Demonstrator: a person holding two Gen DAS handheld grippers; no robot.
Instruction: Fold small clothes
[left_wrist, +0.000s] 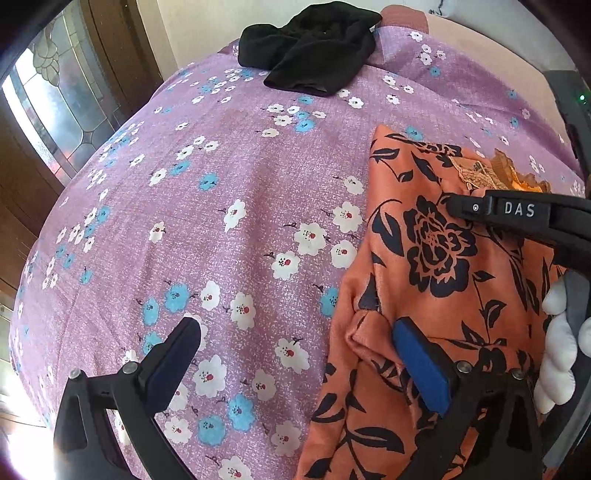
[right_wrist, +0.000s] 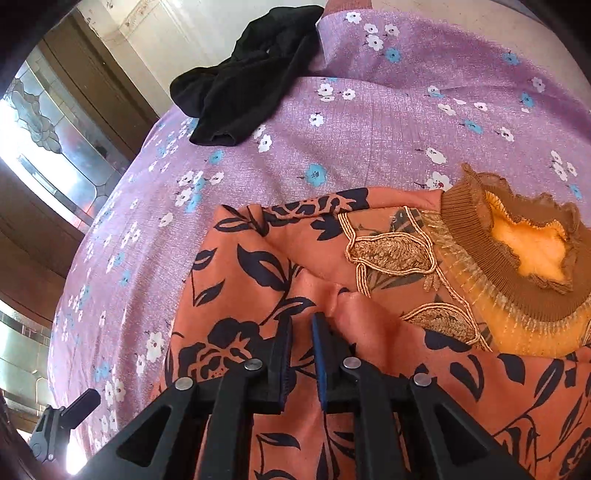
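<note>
orange floral garment (right_wrist: 258, 266) lies on a purple flowered bedsheet (left_wrist: 258, 177). right gripper (right_wrist: 301, 328) has its jaws nearly together, pinching a raised fold of it. left gripper (left_wrist: 295, 343) is spread wide, one finger (left_wrist: 417, 354) on the cloth.

The left tongs (left_wrist: 295, 343) stood wide apart above the purple flowered bedsheet (left_wrist: 240, 177), one blue pad resting on the edge of the orange floral garment (left_wrist: 436, 280). The right tongs (left_wrist: 517, 214) reached over that garment. A black garment (left_wrist: 310, 48) lay crumpled far off.
</note>
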